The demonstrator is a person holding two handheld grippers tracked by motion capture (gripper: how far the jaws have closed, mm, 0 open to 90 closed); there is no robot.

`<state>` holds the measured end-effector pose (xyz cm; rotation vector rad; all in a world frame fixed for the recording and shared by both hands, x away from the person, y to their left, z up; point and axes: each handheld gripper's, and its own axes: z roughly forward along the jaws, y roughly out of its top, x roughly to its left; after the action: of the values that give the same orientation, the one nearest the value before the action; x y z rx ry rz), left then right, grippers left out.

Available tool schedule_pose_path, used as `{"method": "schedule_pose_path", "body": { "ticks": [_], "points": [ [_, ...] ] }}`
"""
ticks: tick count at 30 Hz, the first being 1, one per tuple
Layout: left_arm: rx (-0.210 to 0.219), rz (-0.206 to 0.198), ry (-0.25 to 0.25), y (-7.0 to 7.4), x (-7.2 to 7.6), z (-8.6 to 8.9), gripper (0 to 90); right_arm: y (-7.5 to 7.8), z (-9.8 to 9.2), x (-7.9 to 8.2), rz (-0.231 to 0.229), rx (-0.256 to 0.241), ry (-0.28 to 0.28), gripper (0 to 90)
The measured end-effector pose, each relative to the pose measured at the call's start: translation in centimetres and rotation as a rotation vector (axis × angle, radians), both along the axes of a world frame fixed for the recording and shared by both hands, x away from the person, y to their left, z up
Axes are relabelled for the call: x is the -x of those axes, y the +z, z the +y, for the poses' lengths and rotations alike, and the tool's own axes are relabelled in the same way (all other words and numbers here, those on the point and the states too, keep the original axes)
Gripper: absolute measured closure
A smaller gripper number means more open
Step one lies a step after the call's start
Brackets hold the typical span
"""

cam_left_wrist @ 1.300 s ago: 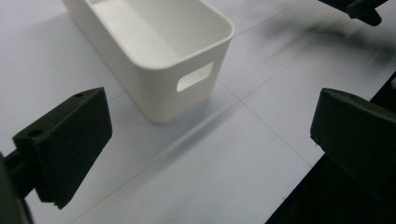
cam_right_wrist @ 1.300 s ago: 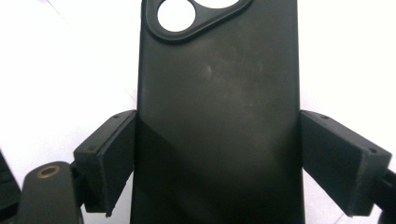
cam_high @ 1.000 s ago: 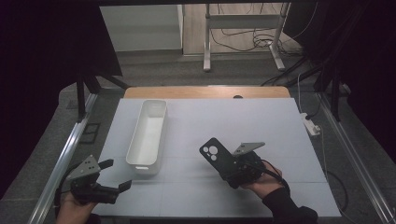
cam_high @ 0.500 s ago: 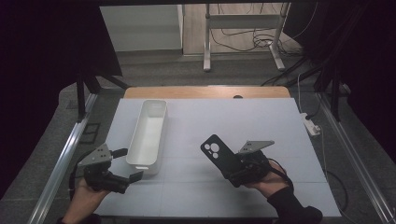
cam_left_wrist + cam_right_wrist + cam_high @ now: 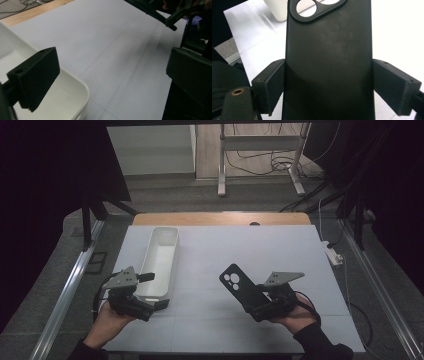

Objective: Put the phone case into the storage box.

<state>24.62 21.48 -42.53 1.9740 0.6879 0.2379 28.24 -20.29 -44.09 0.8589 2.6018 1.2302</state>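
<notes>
A black phone case (image 5: 238, 285) with round camera cut-outs is tilted up off the table, clamped by its long edges in my right gripper (image 5: 256, 303). The right gripper view has the case (image 5: 329, 55) wedged between both pads of the right gripper (image 5: 332, 86). My left gripper (image 5: 156, 291) stands open at the near end of a long white tray (image 5: 174, 262). In the left gripper view, one pad (image 5: 35, 77) hangs over the tray's rim (image 5: 80, 86), the other is off to its side, and nothing lies between them in the left gripper (image 5: 113, 77).
A white mat (image 5: 225, 250) covers the table, with a wooden strip (image 5: 220, 218) along its far edge. A power strip (image 5: 334, 252) lies off the right side. Metal rails run down both sides, and a stand's legs are on the floor beyond.
My left gripper has moved forward and right, from the near left corner up to the tray's near end. The right gripper has drifted slightly right, still holding the case.
</notes>
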Motion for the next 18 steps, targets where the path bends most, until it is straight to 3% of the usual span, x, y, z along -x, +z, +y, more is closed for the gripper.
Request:
{"method": "schedule_pose_path", "body": {
  "ticks": [18],
  "points": [
    [0.01,0.002,-0.146,0.2,-3.0,-3.7,0.0,0.3,0.7,0.6,-0.008,-0.051,0.077,15.2]
  ]
}}
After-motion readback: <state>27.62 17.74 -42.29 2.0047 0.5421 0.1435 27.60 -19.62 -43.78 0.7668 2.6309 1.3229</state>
